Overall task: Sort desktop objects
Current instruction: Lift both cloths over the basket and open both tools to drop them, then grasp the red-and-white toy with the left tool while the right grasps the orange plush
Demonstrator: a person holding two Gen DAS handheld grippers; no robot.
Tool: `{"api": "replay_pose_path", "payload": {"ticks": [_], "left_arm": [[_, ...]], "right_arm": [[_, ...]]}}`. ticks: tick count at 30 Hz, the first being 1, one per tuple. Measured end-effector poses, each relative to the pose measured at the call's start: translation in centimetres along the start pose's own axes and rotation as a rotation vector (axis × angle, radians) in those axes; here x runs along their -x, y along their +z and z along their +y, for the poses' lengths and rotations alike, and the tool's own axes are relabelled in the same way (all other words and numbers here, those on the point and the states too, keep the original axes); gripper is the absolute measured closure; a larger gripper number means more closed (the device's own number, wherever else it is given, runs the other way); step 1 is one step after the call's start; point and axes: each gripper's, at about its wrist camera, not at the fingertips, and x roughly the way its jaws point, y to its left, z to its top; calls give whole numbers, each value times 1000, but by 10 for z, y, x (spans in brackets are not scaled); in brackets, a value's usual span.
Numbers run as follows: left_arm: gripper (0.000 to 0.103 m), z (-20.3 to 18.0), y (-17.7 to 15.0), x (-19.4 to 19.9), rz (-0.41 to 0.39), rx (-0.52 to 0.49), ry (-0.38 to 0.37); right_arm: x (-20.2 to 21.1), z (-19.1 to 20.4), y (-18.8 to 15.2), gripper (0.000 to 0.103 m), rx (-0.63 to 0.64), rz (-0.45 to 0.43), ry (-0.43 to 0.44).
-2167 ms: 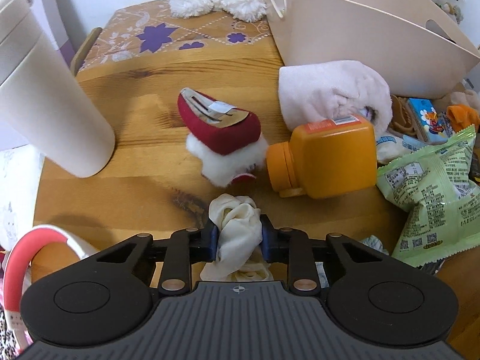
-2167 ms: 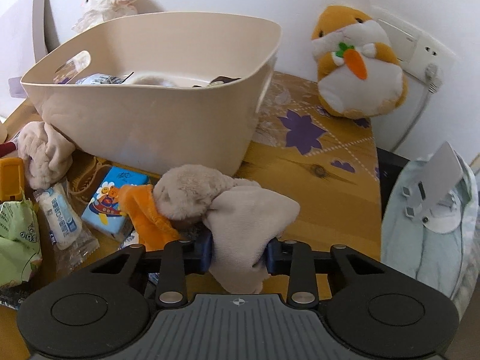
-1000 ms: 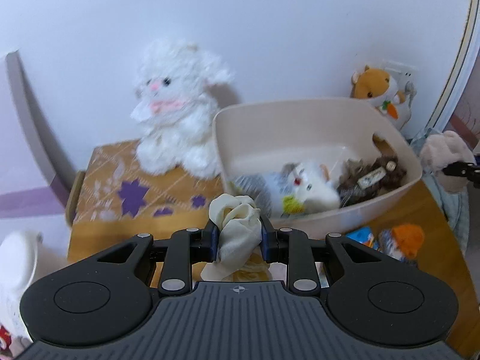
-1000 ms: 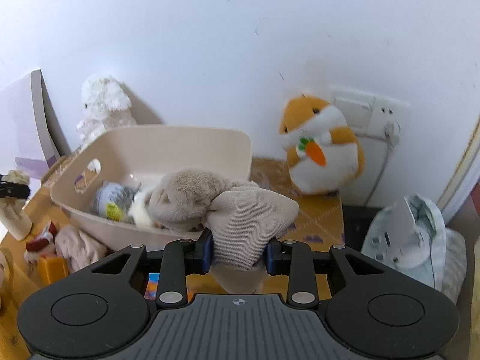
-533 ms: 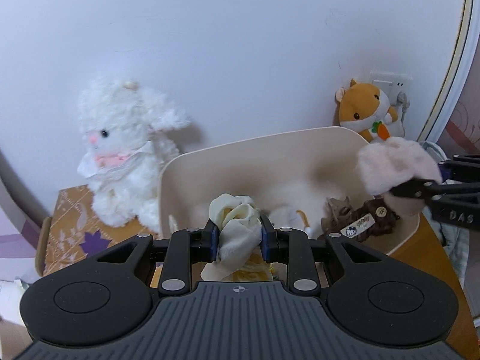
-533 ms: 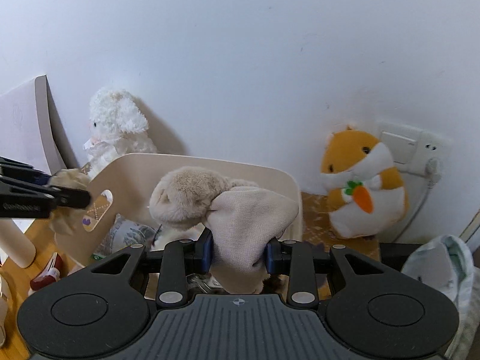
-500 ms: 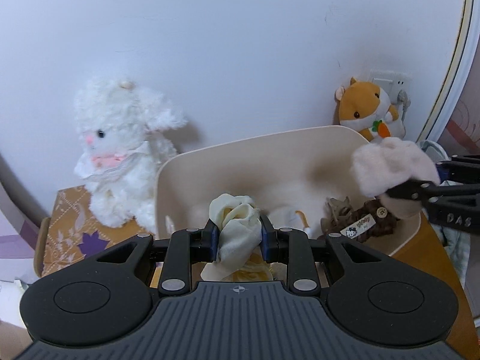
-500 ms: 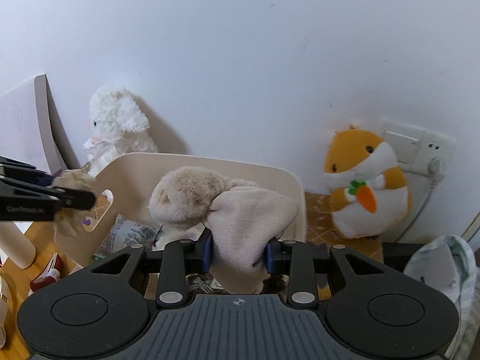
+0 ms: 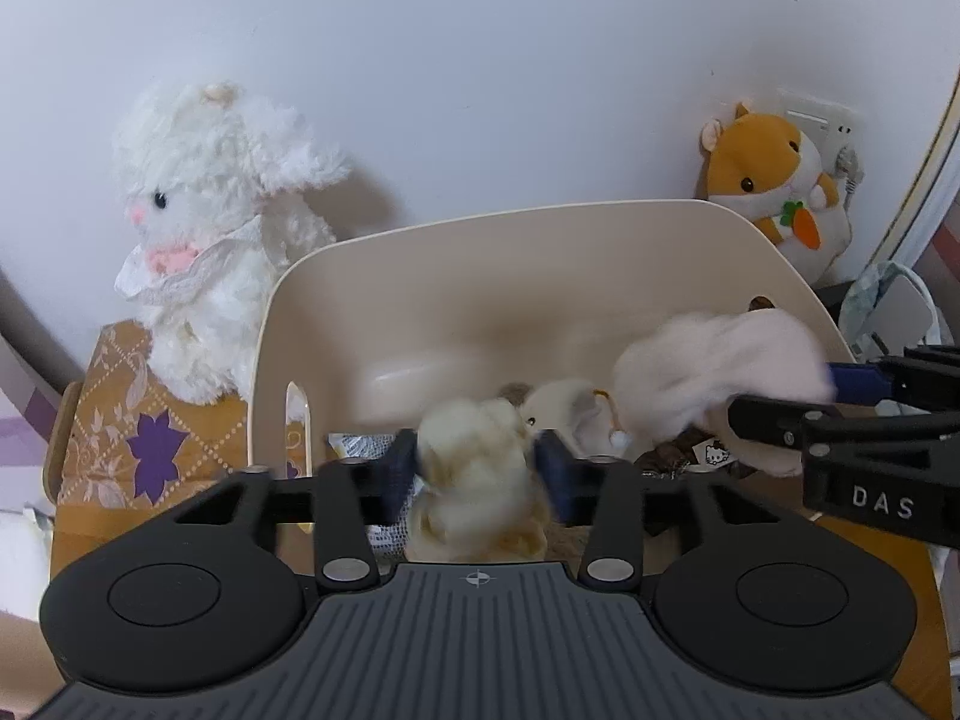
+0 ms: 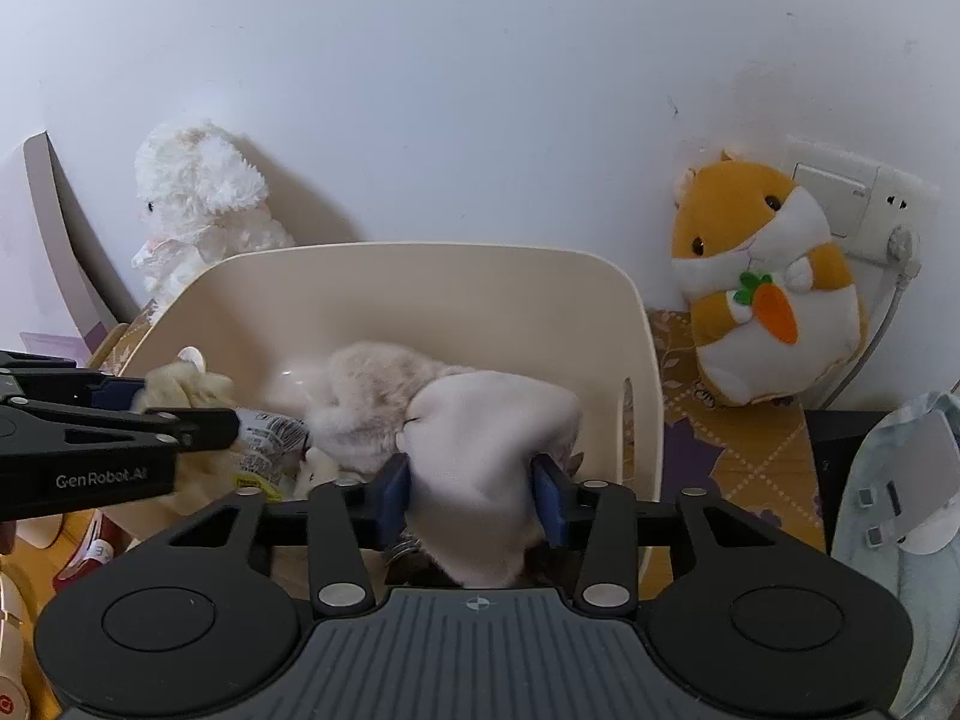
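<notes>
A beige plastic bin (image 9: pixel 540 264) (image 10: pixel 456 276) stands on the table against the wall, with soft toys and a packet inside. My left gripper (image 9: pixel 477 468) is over the bin; its jaws have spread and a cream cloth toy (image 9: pixel 480 480) sits loose and blurred between them. It also shows in the right wrist view (image 10: pixel 186 390). My right gripper (image 10: pixel 474 492) is over the bin's right side, its jaws widened around a pale pink fuzzy sock (image 10: pixel 486 444) (image 9: pixel 720 372).
A white plush rabbit (image 9: pixel 204 228) sits left of the bin on a patterned cloth (image 9: pixel 132 420). An orange hamster plush (image 10: pixel 762 288) stands at the right by a wall socket (image 10: pixel 852 198). A white bag (image 10: pixel 900 510) lies far right.
Both grippers moved lower over the bin. Both pairs of jaws spread wider, and the cream toy and the pink sock are coming loose.
</notes>
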Motion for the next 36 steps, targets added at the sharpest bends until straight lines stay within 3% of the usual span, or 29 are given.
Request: {"api": "replay_pose_path", "payload": {"ticks": [1,3,5,10,20,27,32,36], "left_arm": [[36,0,-1,1,-4,-3,10],[24,0,-3,4,-27,-21,33],[22,1,-5,7,-38,-37,40],[22,10,-10,14,-26,-27,6],[21,42,-31,58,-69,24,-14],[20,88,-70,78,-38,95,47],[20,119,-101,77,27,156,88],[20,136,-119,73,61,183,79]], "right_arm": [[2,2,0,47,10,-3,3],[7,6,0,39,34,-14,-1],[13,8,-1,22,45,-32,-2],[33,13,-4,0,54,-95,-5],[62,15,-27,0,119,-131,-38],[58,-16,-60,0,66,-42,-90],[51,-47,-84,0,-63,30,-109],[47,-57,-101,0,-92,60,-126]]}}
